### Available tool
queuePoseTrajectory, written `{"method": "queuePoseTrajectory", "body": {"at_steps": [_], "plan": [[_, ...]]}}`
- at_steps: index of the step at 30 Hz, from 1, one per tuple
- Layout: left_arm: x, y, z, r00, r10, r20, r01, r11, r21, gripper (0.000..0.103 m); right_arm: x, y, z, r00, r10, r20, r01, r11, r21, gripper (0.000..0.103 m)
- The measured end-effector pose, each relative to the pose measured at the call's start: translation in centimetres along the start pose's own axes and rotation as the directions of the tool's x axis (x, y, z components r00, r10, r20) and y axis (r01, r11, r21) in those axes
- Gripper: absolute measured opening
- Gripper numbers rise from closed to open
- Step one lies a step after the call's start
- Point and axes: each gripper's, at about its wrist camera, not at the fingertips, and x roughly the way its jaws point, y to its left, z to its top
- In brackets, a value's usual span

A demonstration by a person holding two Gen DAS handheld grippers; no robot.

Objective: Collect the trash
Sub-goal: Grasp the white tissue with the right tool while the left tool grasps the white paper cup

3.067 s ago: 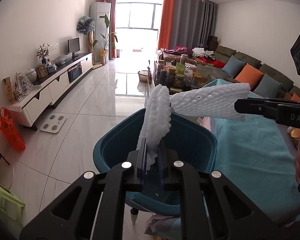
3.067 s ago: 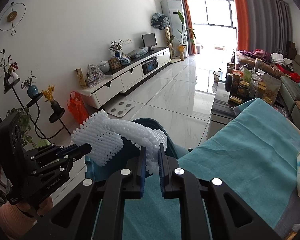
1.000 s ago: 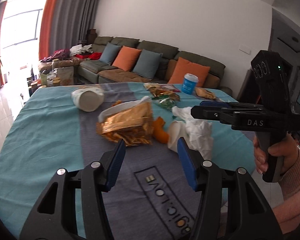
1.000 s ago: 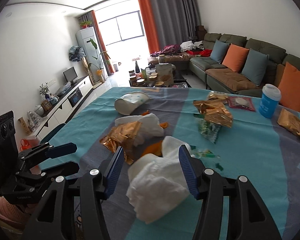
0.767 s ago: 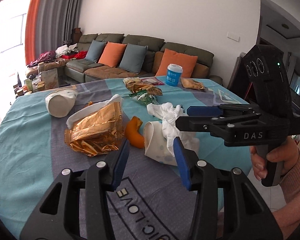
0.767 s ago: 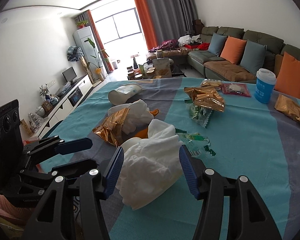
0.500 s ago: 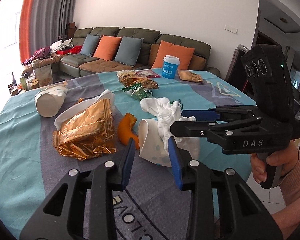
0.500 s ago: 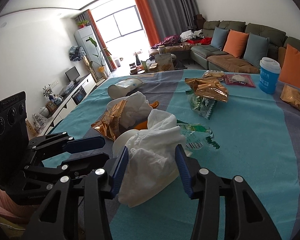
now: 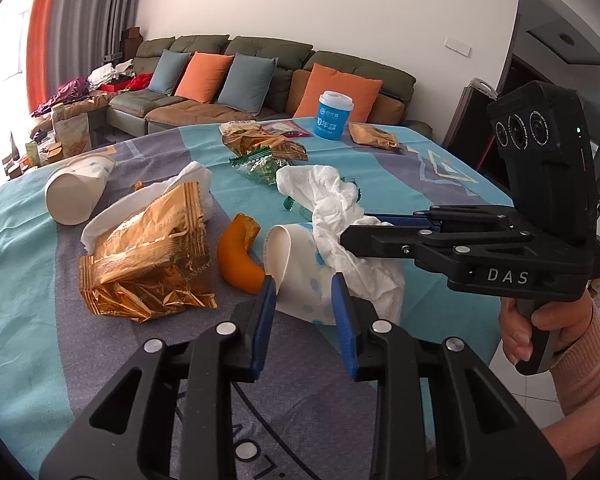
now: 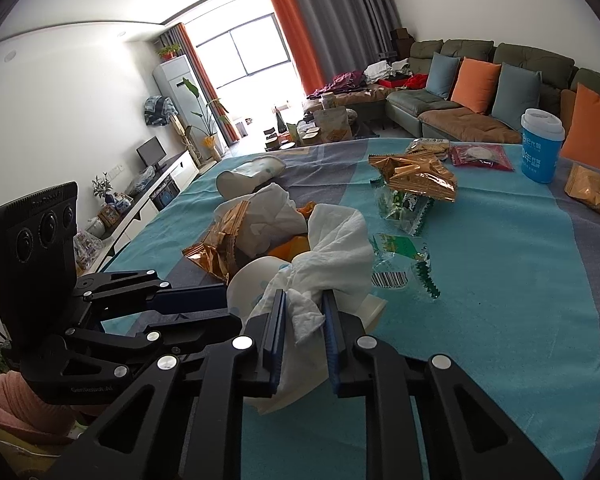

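A paper cup [image 9: 296, 280] with blue dots lies on its side on the table, a crumpled white tissue [image 9: 332, 200] draped over it. My left gripper [image 9: 304, 284] has its jaws on either side of the cup's end, touching it. My right gripper [image 10: 304, 300] is shut on the tissue [image 10: 332, 248] just above the cup [image 10: 252, 276]. An orange peel [image 9: 238, 256] and a gold snack wrapper [image 9: 148, 252] lie left of the cup.
A second paper cup [image 9: 76, 196] lies at the far left. Green wrappers [image 9: 260, 164], more gold wrappers [image 9: 372, 136], a red packet [image 10: 480, 158] and an upright blue cup [image 9: 334, 116] sit farther back. A sofa [image 9: 260, 80] stands behind the table.
Both grippers moved in toward the cup and tissue. The right jaws closed onto the tissue; the left jaws narrowed around the cup.
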Motion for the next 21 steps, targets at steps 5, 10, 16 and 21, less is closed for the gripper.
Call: {"method": "queuePoseTrajectory", "body": {"at_steps": [5,10,16,21], "plan": [[-0.3,-0.2,-0.1,1.000,0.012,0.012,-0.012,1.000,-0.003,0.018,-0.1,-0.1,0.0,1.000,0.006,-0.002,-0.006,1.000,0.009,0.015],[-1.0,-0.4,-0.2,1.000,-0.004,0.031,0.004,1.000,-0.017,0.001,-0.6,-0.2,0.1,1.000,0.000,0.011,0.000,1.000,0.005,0.013],[-1.8,-0.8,-0.7,0.999,0.000,0.054,0.002,1.000,-0.020,0.001,-1.2,0.2,0.3,1.000,-0.005,0.023,0.005,1.000,-0.002,0.012],[-2.8,-0.9,-0.9,0.997,-0.017,0.073,0.019,1.000,-0.018,0.001,-1.7,0.4,0.5,0.999,-0.012,0.040,0.012,1.000,-0.002,0.012]]}}
